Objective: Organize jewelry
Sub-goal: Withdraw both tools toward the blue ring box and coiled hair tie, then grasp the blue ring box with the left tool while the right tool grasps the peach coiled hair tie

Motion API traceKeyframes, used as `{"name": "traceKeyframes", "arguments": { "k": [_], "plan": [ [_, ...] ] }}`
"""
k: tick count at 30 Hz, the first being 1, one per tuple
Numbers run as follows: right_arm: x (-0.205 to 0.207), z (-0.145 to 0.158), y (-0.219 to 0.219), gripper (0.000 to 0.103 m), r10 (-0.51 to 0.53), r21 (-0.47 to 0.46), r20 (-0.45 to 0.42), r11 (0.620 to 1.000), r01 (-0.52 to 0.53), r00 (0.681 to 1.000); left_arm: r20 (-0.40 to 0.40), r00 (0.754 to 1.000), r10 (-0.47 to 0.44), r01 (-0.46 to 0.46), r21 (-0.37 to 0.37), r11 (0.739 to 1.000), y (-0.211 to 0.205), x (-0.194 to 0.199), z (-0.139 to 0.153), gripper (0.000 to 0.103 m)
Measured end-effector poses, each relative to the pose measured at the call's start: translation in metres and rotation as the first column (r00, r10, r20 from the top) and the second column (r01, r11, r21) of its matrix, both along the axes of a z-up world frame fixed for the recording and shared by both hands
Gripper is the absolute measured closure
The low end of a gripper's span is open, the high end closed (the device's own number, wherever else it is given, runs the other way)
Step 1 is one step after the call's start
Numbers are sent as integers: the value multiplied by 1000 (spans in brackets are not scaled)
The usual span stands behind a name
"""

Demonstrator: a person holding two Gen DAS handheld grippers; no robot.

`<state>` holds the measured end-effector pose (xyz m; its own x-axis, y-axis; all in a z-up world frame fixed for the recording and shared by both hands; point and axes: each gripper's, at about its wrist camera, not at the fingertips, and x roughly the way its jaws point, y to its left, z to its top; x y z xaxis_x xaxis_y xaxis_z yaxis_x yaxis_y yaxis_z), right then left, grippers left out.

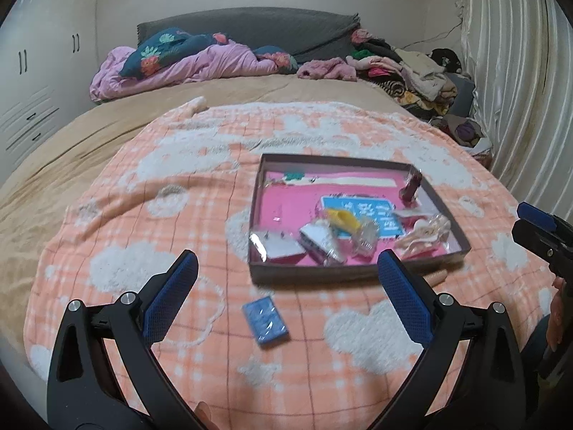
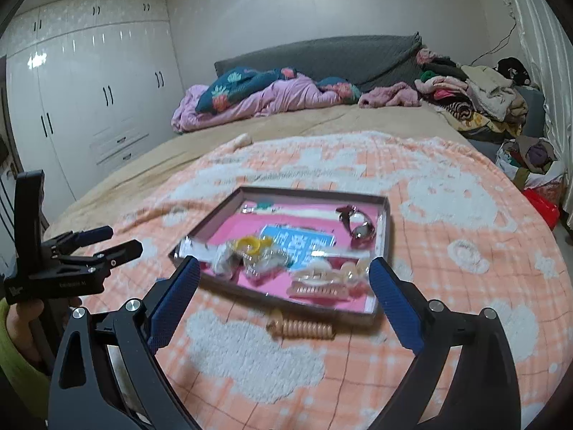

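A shallow grey box with a pink floor (image 1: 283, 275) (image 2: 385, 222) lies on the orange checked blanket. It holds packets of jewelry, a yellow piece (image 1: 343, 219) (image 2: 250, 244), a watch (image 2: 360, 229) and cream hair clips (image 2: 315, 279). A small blue packet (image 1: 265, 320) lies on the blanket in front of the box. A peach spiral hair tie (image 2: 302, 330) lies by the box's near edge. My left gripper (image 1: 286, 292) is open and empty above the blue packet. My right gripper (image 2: 283, 294) is open and empty over the box's near edge.
The blanket (image 1: 179, 215) covers the near part of a bed. A purple quilt and pillows (image 1: 172, 61) lie at the head. Piled clothes (image 1: 412, 75) sit at the far right by curtains. White wardrobes (image 2: 89, 100) stand on the left.
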<state>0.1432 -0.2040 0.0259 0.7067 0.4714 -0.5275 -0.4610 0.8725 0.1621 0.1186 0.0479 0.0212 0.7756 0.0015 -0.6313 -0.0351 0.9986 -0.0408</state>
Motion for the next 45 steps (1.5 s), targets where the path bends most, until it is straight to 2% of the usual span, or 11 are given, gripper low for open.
{"name": "traceKeyframes", "arguments": {
  "k": [16,27,32,39,41,42,43,44,45],
  "plan": [
    [-9,-39,22,8,25,-86,-87,996,-32,996,-102,994,45,-44,10,999,24,-22,-42,9],
    [22,-92,25,8,-57,-149,-187,988,30,981,-176,983,47,-53,-33,998,24,-9,-78,9],
    [43,-111,24,8,-93,-114,-259,991,65,961,-191,979,63,-73,-46,996,24,2,-91,9],
    [61,-121,34,8,-131,-109,-287,989,104,949,-187,979,79,-88,-43,995,23,21,-102,10],
    [63,-125,41,9,-140,-125,-283,986,108,949,-188,979,75,-83,-36,996,22,24,-103,21],
    [62,-126,44,11,-139,-135,-279,985,104,950,-190,979,74,-81,-26,996,20,25,-104,38],
    [60,-128,49,16,-138,-157,-264,983,99,955,-194,978,76,-79,-7,997,18,25,-105,50],
    [59,-129,51,18,-137,-170,-254,981,95,957,-192,979,71,-70,11,997,16,25,-105,56],
    [58,-131,53,28,-133,-184,-243,979,88,961,-191,979,66,-63,19,998,15,25,-105,68]
  ]
}}
